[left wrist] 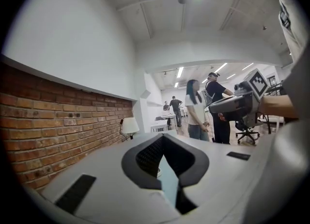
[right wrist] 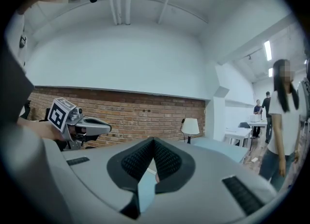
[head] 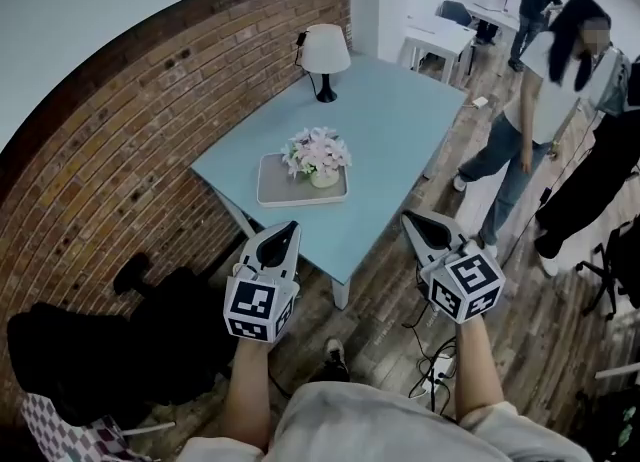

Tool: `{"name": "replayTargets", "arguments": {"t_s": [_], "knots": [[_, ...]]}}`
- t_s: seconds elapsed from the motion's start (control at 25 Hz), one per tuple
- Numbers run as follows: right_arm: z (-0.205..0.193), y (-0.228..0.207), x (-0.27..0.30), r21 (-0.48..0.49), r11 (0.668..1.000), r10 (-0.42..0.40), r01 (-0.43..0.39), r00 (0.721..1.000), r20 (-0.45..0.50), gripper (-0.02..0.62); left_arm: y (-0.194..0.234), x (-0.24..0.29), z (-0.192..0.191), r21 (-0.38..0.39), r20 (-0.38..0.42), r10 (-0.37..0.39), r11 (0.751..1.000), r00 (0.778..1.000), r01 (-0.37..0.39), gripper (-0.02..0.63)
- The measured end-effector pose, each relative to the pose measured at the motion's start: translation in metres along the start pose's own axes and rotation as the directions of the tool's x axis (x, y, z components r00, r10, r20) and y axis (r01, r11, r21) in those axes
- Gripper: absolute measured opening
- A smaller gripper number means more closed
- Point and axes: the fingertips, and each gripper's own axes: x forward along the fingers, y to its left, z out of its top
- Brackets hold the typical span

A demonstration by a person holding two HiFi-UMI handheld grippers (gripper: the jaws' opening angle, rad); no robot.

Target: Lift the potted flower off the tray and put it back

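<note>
While both tongs hang short of the surface's near corner, nothing is gripped and the lift has not begun.

Left tongs (head: pixel 289 227): jaws pressed together, empty, pointing almost level at the pale blue surface (head: pixel 400 120).
Right tongs (head: pixel 413 218): likewise closed on nothing. The pair is held side by side, well apart from each other.

Potted flower (head: pixel 317 157): pink and white blooms in a small pale pot. It stands upright on the grey tray (head: pixel 275 190), ahead of the left tongs and ahead-left of the right tongs, well beyond both tips. The pot sits on the part of the tray nearer the right tongs.

The tray lies flat near the surface's closest edge, probably so the pot can be reached without leaning.

Table lamp (head: pixel 325 50): farther ahead, past the flower, by the brick wall (head: pixel 120 160) that runs along the left tongs' outer side. People (head: pixel 545 100) stand out beyond the right tongs, off the surface.

Judgement: this is the approach stage. The jaws are likely closed only for carrying, and they must spread before meeting the pot. The blooms overhang the pot, so a low grip from the side would spare the petals.
</note>
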Motion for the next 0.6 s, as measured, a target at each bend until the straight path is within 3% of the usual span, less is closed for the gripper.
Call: {"name": "replayTargets", "arguments": {"t_s": [0.32,0.6], "knots": [[-0.011,-0.011,0.062,0.021,1.000,0.020,-0.019,0.999,-0.032,0.009,0.046,0.042,-0.023,-0.016,-0.036,-0.019,1.000,0.999,0.019,0.012],[-0.030,-0.027,0.110,0.045,0.999,-0.007,0.011,0.997,-0.079,0.009,0.089,0.073,-0.051,-0.053,-0.076,-0.027,0.998,0.997,0.022,0.012]]}}
